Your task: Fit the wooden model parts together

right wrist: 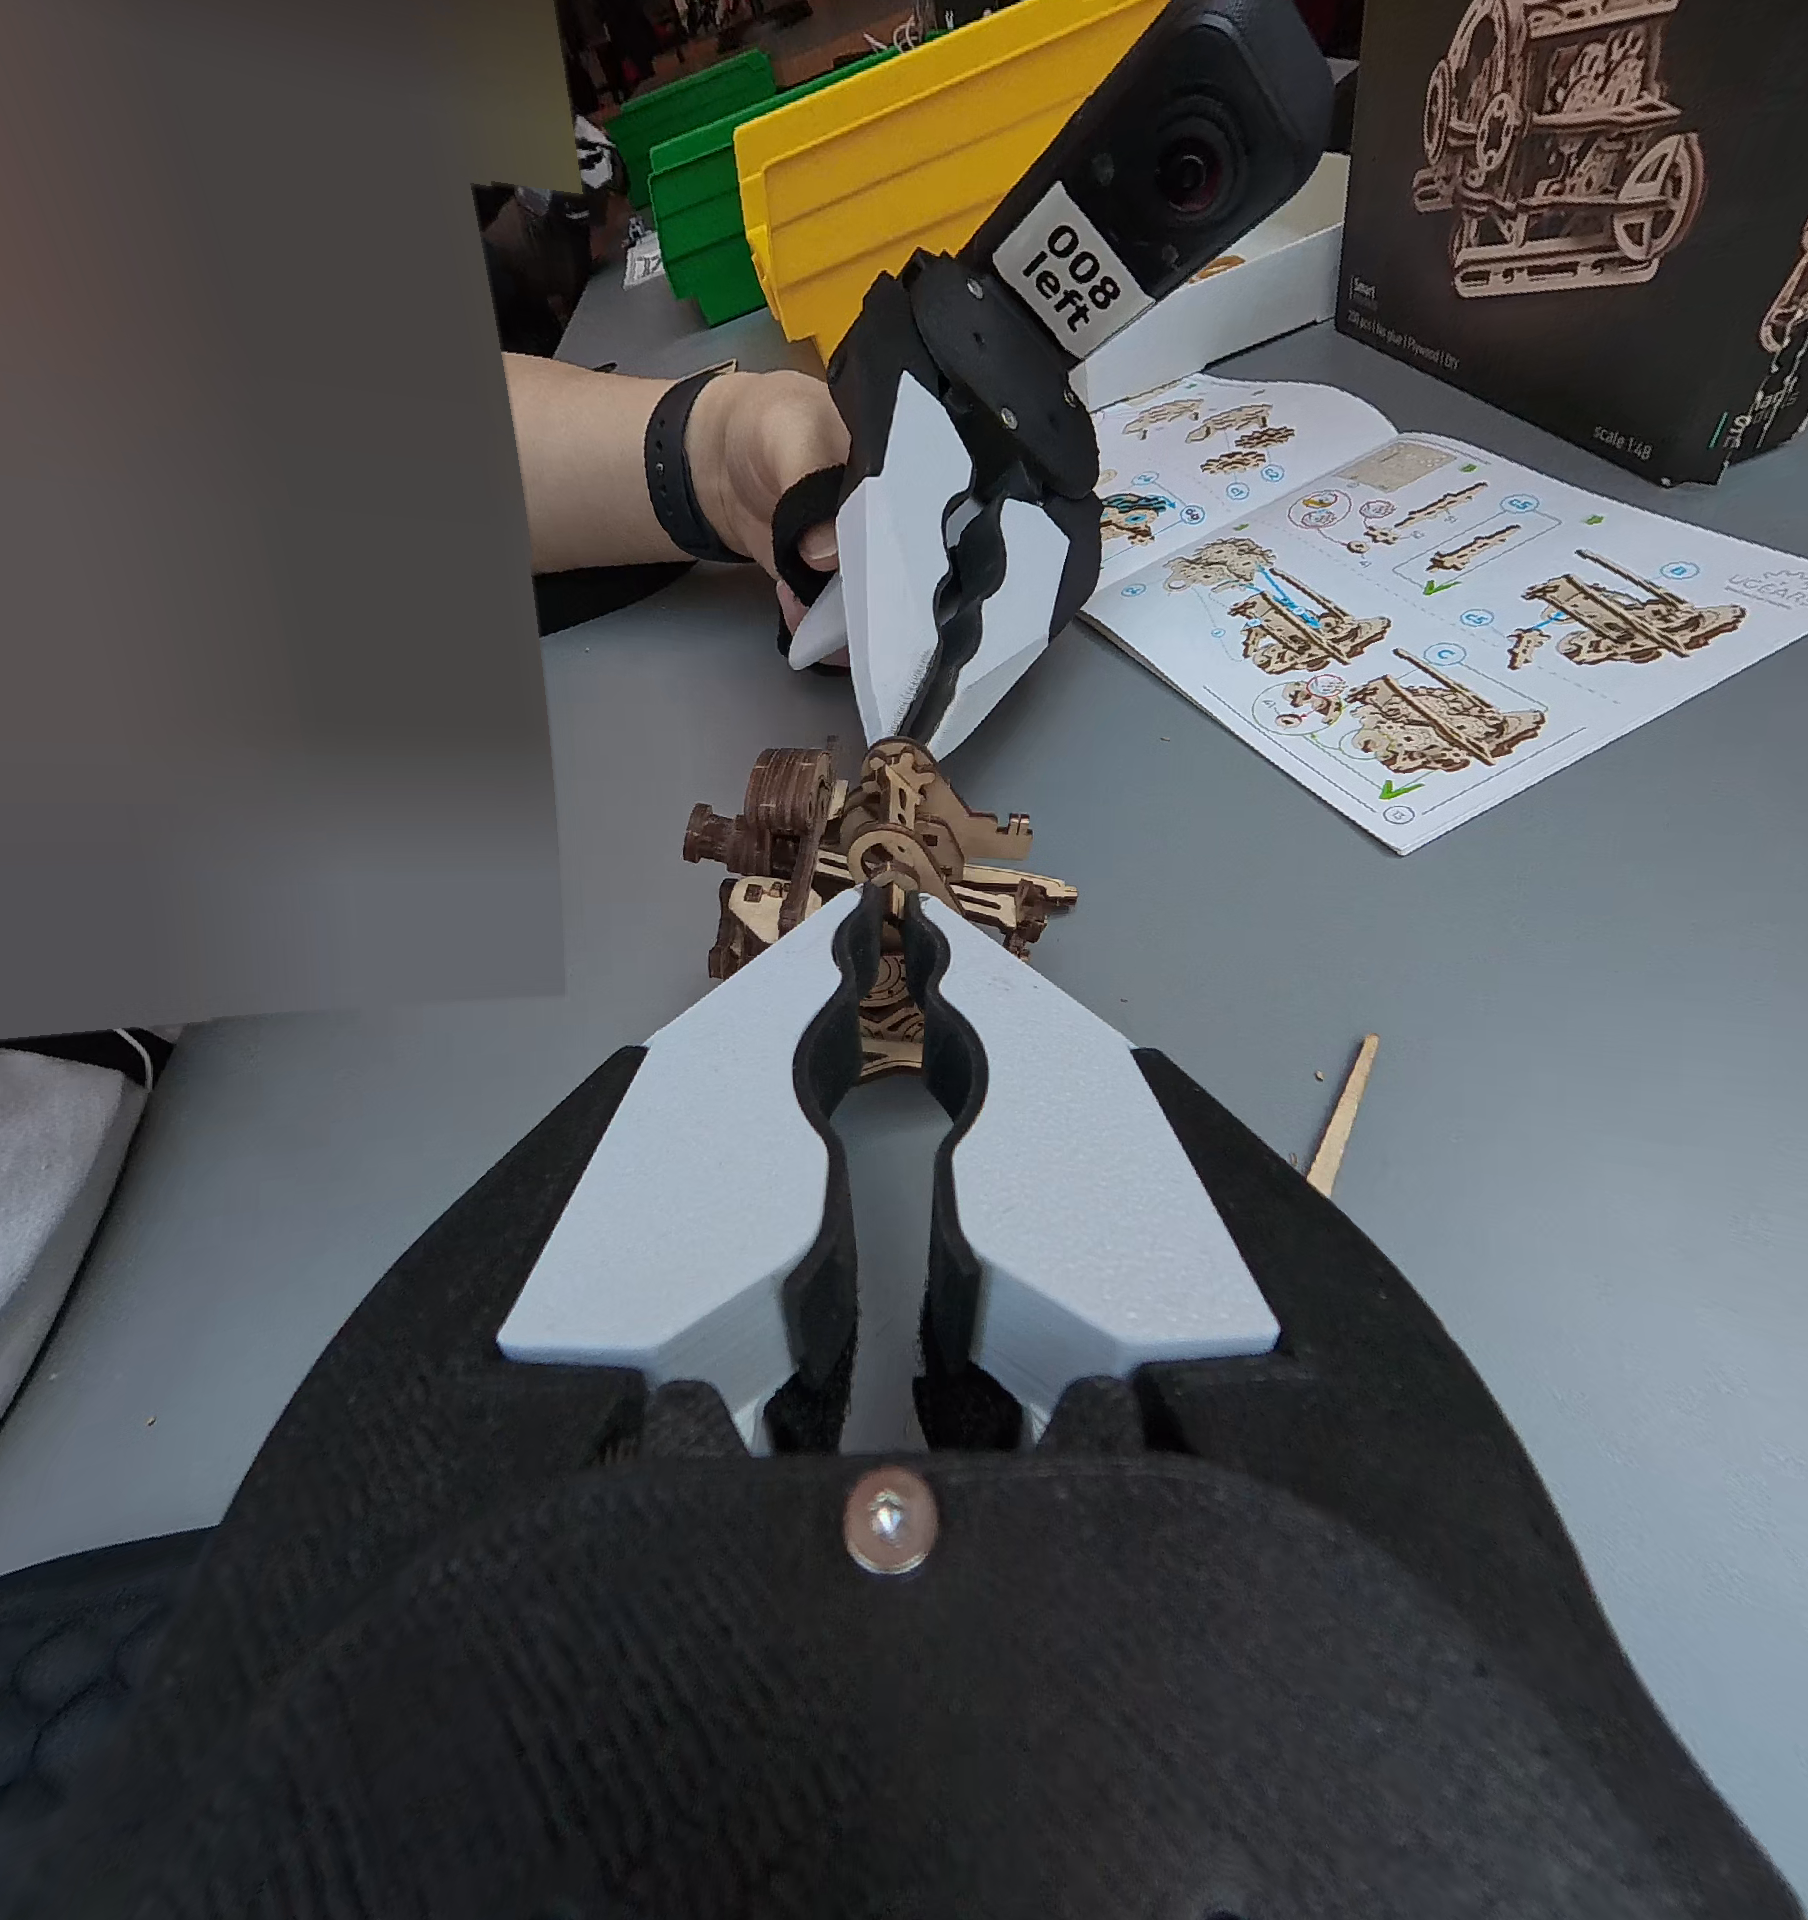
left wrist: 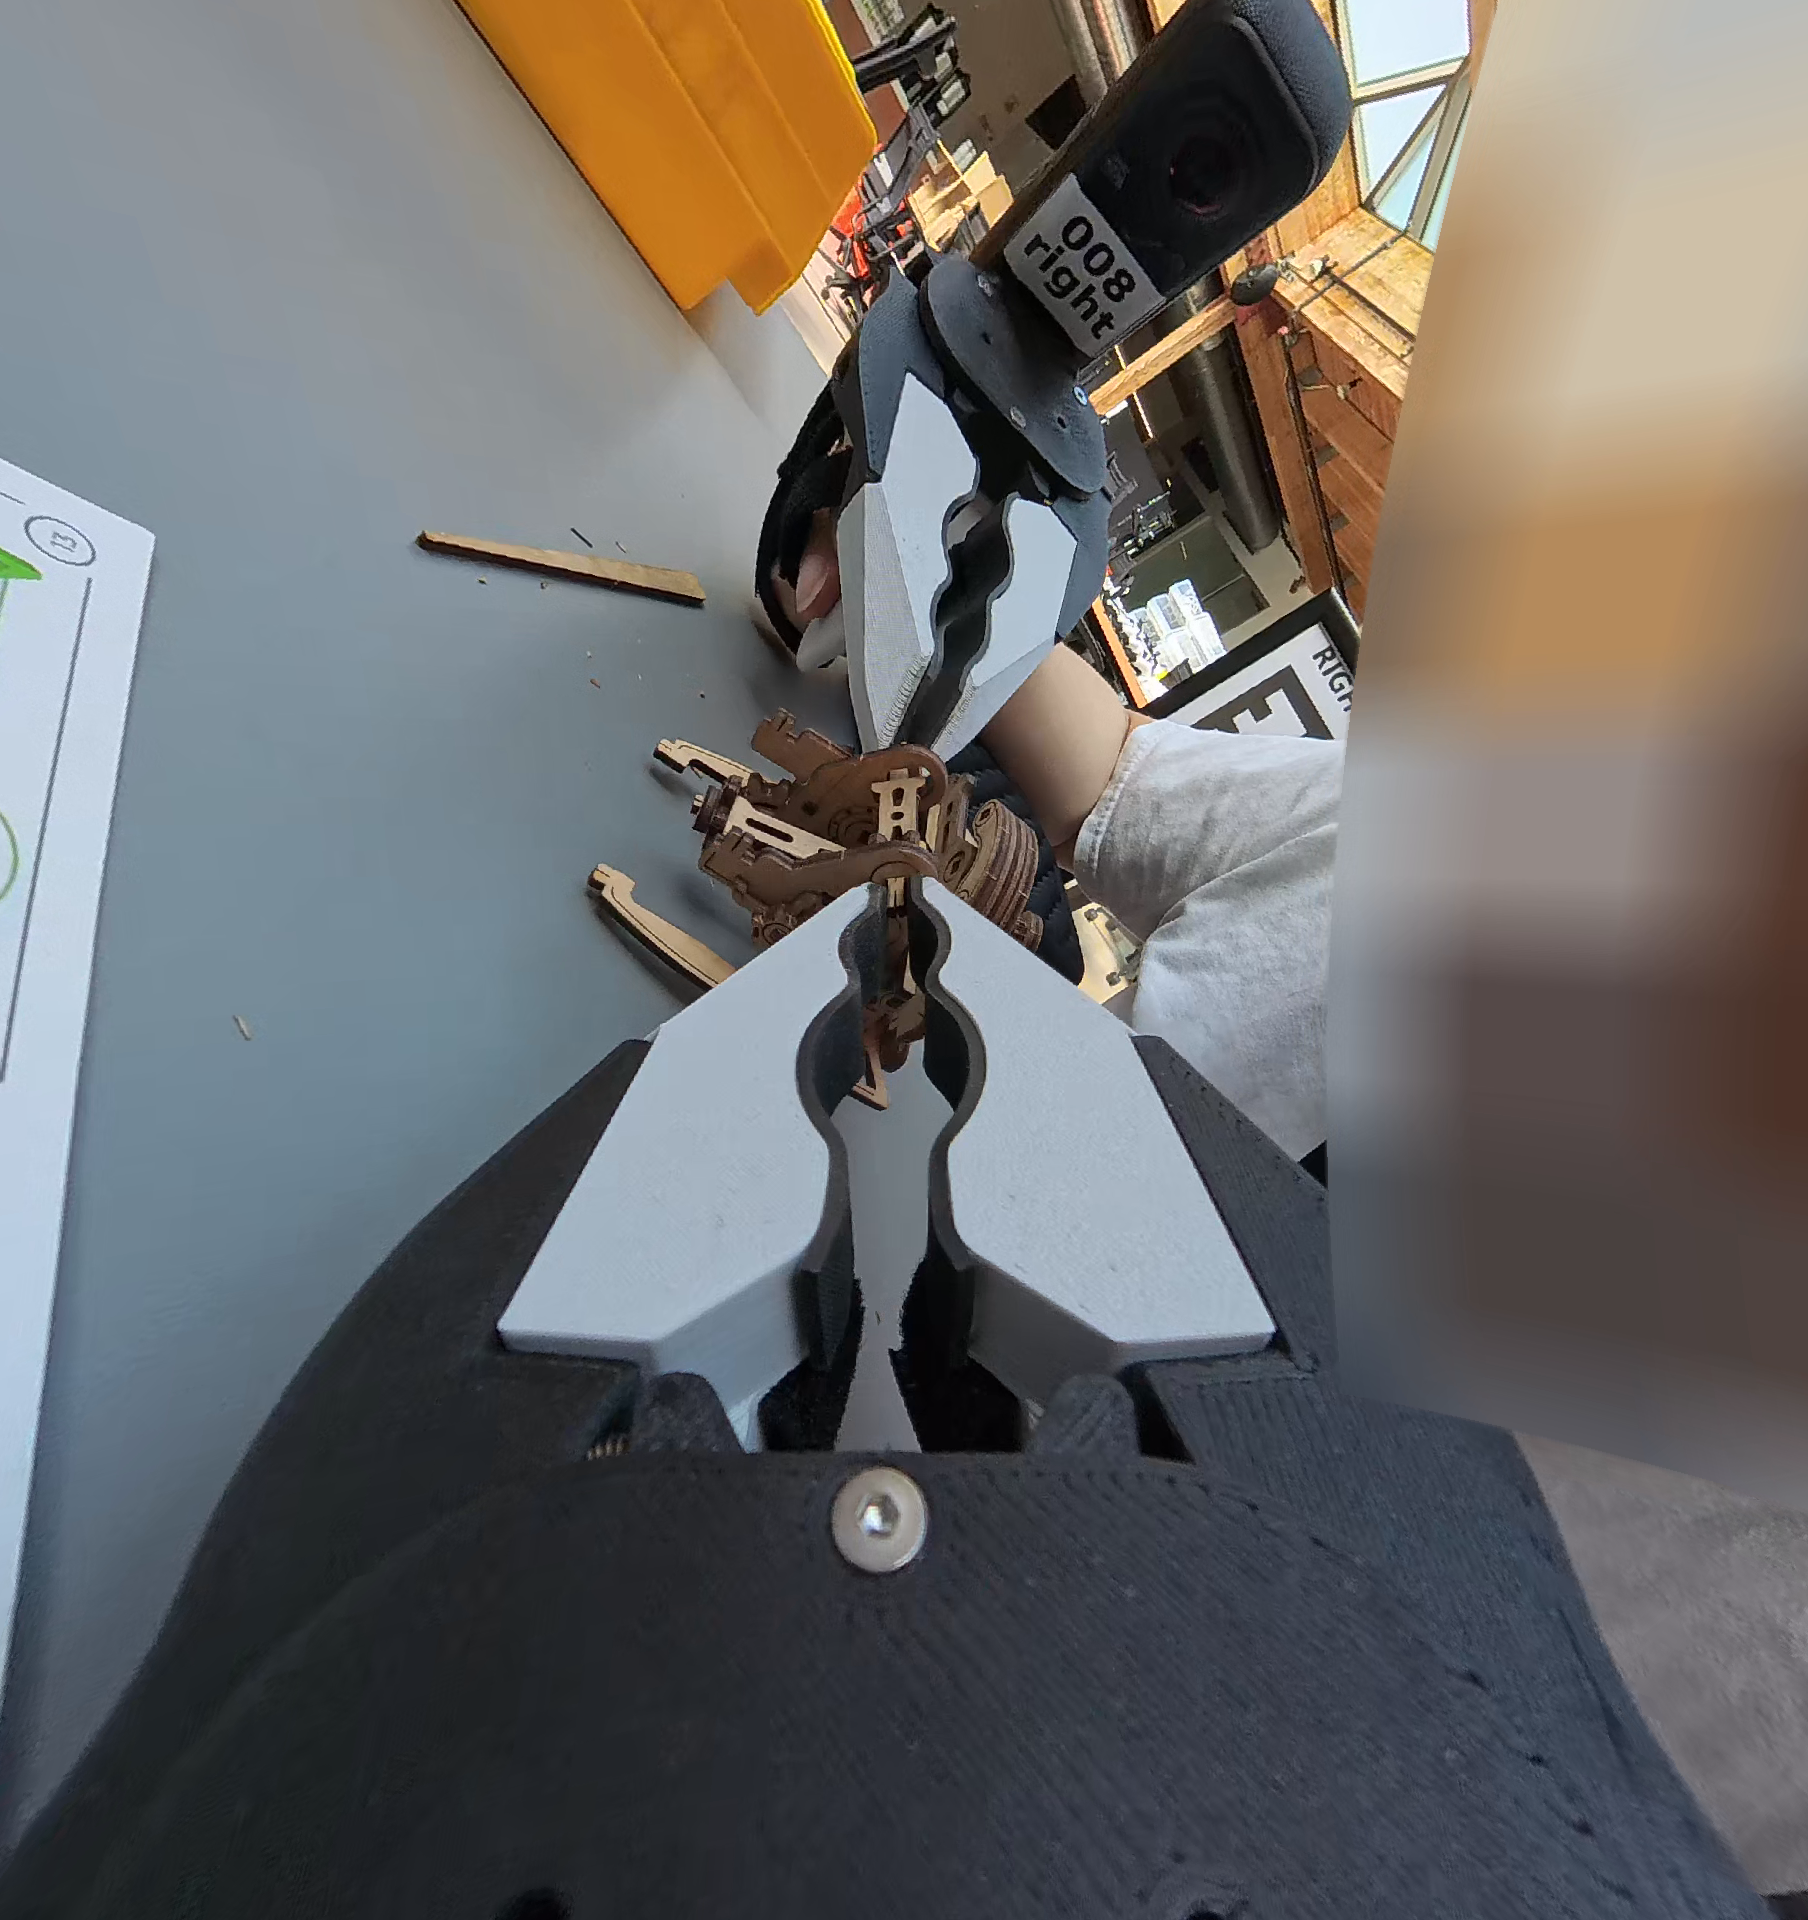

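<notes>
Left wrist view shows the left tool (left wrist: 895, 894) closed down on a thin edge of the wooden model (left wrist: 838, 821), its tips nearly meeting with only a sliver of wood between them. From the far side the right tool (left wrist: 915, 732) comes in tip to tip, also narrowed onto the top of the same assembly — so the model is pinched from two opposite ends. Whether its base rests on the grey table (left wrist: 360, 416) or hangs just above it I cannot tell.

In the right wrist view the right tool (right wrist: 887, 896) bites a small curved piece at the model (right wrist: 858, 842) front, while the left tool (right wrist: 910, 732) holds the upper rim behind it.

The step in hand looks like seating a small part into its slot. To do it well, I would keep one tool still as an anchor and push with the other straight along the slot — no twisting, since thin plywood tabs probably snap sideways. Grip close to the joint, not on the long projecting arms. A loose wooden strip (left wrist: 562, 566) and a forked piece (left wrist: 651, 925) lie nearby on the table, and the open instruction booklet (right wrist: 1399, 582) is beside the work for checking orientation.
</notes>
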`<state>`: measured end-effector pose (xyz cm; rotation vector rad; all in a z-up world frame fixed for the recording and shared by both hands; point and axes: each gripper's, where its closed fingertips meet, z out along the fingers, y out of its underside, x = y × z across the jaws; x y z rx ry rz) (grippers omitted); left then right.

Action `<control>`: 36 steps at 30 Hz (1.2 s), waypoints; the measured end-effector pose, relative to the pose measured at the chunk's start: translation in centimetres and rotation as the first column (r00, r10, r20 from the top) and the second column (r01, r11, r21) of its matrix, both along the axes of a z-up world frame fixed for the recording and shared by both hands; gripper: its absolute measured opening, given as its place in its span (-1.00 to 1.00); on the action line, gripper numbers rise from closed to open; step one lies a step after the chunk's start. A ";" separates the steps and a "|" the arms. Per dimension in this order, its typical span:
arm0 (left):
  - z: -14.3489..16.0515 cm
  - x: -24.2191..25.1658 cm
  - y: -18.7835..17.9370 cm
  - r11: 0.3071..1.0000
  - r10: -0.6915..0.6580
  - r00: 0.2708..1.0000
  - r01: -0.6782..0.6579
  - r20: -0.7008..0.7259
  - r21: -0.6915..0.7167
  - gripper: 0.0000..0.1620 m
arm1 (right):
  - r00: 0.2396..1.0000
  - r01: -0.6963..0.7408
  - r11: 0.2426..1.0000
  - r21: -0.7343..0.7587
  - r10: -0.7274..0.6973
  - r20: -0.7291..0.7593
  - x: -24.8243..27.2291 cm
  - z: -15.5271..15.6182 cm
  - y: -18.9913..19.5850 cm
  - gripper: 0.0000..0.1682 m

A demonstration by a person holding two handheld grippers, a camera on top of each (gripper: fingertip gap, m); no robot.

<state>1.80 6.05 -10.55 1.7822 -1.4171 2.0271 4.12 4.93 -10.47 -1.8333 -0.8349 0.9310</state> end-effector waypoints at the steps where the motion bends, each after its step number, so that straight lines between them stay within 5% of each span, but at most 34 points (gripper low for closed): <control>1: 0.0 0.0 0.1 1.000 0.004 1.000 -0.004 0.000 -0.004 -0.99 | 1.000 0.001 1.000 0.007 -0.001 0.005 0.0 0.0 0.0 -0.99; 10: -0.2 0.1 0.3 1.000 0.016 1.000 -0.016 -0.015 -0.016 -0.99 | 0.988 0.014 0.979 0.206 -0.045 0.146 0.0 0.1 0.3 -0.99; 36: -0.7 0.3 0.9 0.992 0.041 0.995 -0.051 -0.087 -0.114 -0.98 | 0.978 0.032 0.937 0.348 -0.100 0.182 0.2 0.3 0.7 -0.99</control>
